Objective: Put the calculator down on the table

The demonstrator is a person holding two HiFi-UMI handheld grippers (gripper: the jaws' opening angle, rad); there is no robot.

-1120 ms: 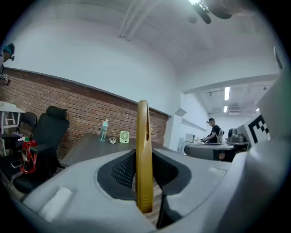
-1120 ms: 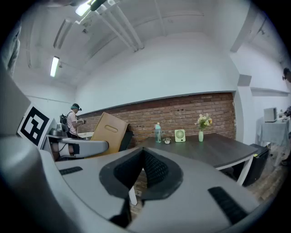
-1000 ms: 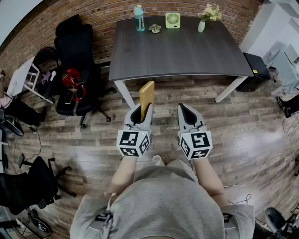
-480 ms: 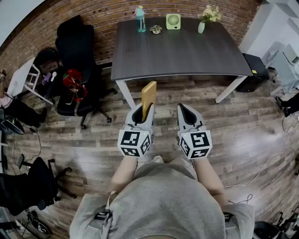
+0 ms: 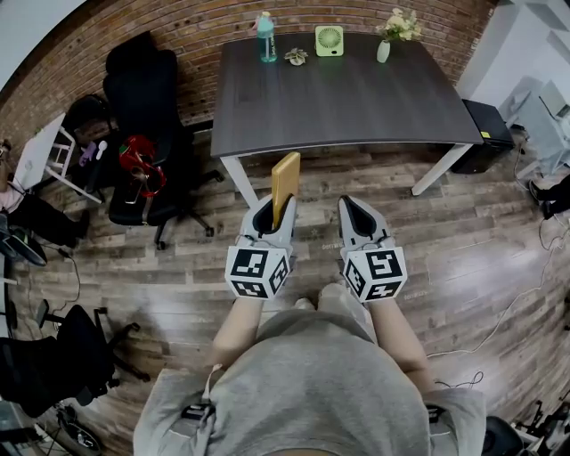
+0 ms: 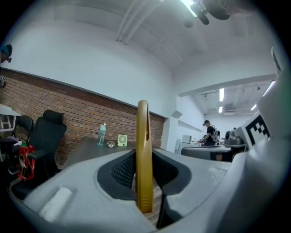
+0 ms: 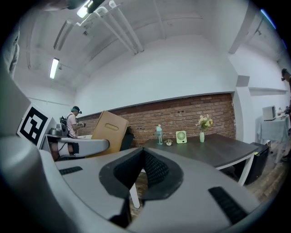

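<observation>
Hardly anything has moved since a second ago: we keep both grippers side by side in front of us, short of the table.

Nearest us, our left gripper [image 5: 272,212] is clamped on the lower end of the yellow calculator [image 5: 285,178]. It stands upright and edge-on between the pads, over the wooden floor [image 5: 445,232] and not yet above the table [image 5: 338,98]. We judge this thin-edge hold lets it be tipped flat later. Our right gripper [image 5: 356,210], just beside, has its jaws together on nothing, seemingly idle. Farther off, the table's near part is bare and offers room for setting down. A bottle [image 5: 265,37], fan [image 5: 329,39] and vase of flowers [image 5: 385,44] line its far edge by the brick wall [image 5: 178,27].
</observation>
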